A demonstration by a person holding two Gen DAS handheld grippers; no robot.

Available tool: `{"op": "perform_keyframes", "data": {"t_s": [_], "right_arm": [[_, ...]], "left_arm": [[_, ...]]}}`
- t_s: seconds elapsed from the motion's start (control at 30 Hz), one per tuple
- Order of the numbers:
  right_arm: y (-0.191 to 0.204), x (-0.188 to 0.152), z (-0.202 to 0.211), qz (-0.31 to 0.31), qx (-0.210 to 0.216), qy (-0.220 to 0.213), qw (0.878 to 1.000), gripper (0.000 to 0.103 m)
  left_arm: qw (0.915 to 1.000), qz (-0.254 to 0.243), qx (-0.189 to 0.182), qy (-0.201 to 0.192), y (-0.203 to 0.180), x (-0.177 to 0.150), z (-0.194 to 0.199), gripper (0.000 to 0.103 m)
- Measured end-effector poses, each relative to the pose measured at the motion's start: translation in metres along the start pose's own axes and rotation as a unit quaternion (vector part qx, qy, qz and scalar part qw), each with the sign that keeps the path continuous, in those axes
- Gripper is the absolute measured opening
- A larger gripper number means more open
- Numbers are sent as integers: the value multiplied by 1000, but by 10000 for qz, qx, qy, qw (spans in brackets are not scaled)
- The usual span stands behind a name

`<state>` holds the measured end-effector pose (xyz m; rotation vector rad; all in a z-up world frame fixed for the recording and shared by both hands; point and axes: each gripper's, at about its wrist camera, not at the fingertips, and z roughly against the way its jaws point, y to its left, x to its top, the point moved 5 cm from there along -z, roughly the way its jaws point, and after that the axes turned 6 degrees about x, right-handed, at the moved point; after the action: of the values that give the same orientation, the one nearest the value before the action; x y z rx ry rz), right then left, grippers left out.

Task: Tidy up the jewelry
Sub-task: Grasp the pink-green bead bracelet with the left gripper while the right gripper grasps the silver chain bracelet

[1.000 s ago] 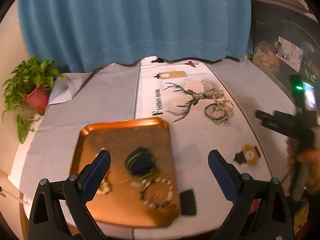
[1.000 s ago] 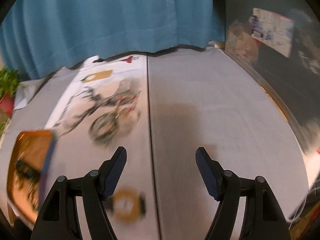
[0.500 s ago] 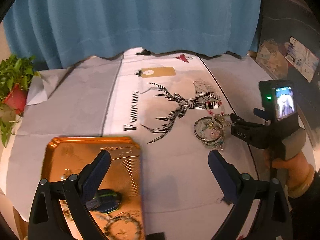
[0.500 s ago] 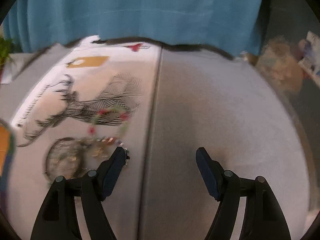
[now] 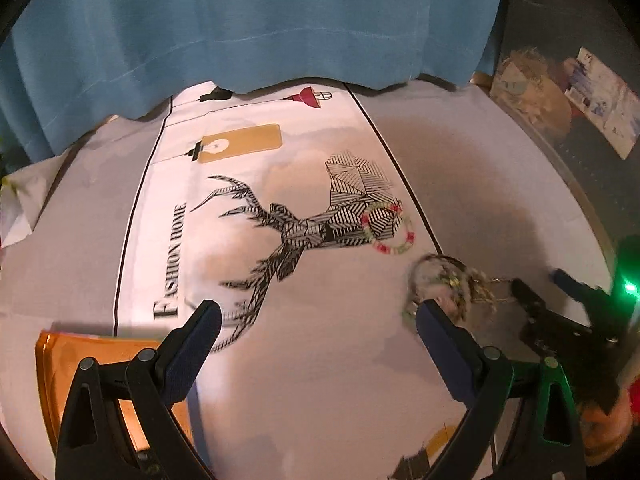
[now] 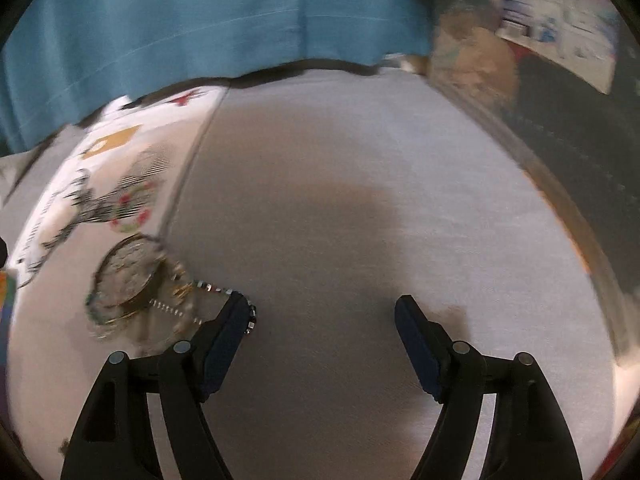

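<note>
Right tongs (image 6: 324, 316) gape beside the jewelry pile (image 6: 132, 280)

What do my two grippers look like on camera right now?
Both look alike: the left gripper and right gripper have black triangular linkage arms with silver pivot bolts and dark blue finger pads. A green light glows on the right unit.

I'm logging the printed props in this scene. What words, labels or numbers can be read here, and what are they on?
"FASHION HOME": printed on the white deer-print cloth, beside the antlers.
Paper card at far right: print too small to read.
Same card in the right wrist view: blurred, unreadable.
</note>
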<state>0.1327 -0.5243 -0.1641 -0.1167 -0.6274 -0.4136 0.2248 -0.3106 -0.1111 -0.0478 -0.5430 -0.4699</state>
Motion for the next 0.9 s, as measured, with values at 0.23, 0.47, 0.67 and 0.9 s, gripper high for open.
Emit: {"op": "perform_keyframes", "data": {"t_s": [0.23,0.47,0.67,0.9], "right_arm": [[-47,-3,11,-88,-1114,-73,9937,76],[-27,2,11,-464,633,-9,9969,76],[-6,1,4,513,-192,-36,9985,81],[-90,-22,26,-270,-927,-9,9953,81]], "left_arm": [[9999,-117,22,113,-16,14,-24,97],[9997,15,-55,220,-22,32,-48,97],[9986,-24,82,520,-26,47,-83,97],[9978,-192,218,600,-25,43,-99,97]]}}
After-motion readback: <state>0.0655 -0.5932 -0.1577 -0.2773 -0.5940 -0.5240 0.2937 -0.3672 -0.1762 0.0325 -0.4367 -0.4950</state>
